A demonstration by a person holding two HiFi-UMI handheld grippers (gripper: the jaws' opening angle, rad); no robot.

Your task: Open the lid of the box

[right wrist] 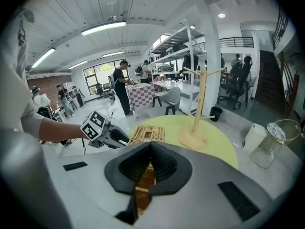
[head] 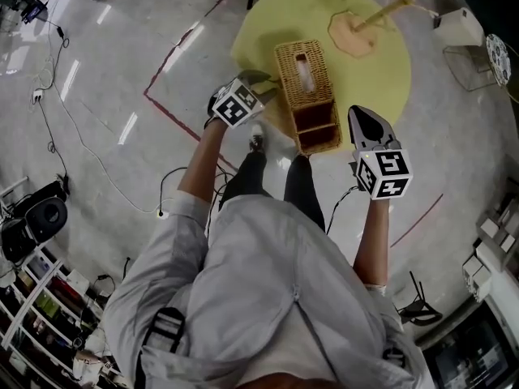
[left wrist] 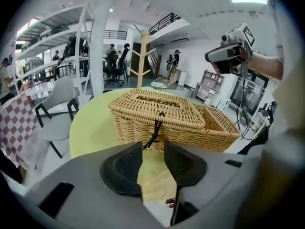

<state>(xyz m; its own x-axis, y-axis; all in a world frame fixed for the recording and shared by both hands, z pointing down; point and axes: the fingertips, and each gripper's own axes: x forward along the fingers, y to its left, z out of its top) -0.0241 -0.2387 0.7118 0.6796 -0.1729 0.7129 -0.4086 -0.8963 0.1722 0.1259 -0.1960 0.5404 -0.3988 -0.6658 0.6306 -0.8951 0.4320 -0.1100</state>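
A woven wicker box (head: 306,96) stands on the round yellow table (head: 381,79). Its lid (head: 302,70) is down over the far half, and the near compartment (head: 318,128) has no cover. My left gripper (head: 261,79) is at the box's left side. In the left gripper view it (left wrist: 153,152) is open, with nothing between the pads, just short of the dark loop latch (left wrist: 155,130) on the lid (left wrist: 157,109). My right gripper (head: 358,114) hangs off the box's right side, shut and holding nothing (right wrist: 150,143). The box (right wrist: 147,134) shows beyond it.
A wooden stand (head: 357,31) sits on the far part of the table. A white container (head: 459,26) and a glass jug (head: 472,68) are on the floor to the right. Red tape lines (head: 174,116) cross the floor. A grey chair (left wrist: 57,104) stands left of the table.
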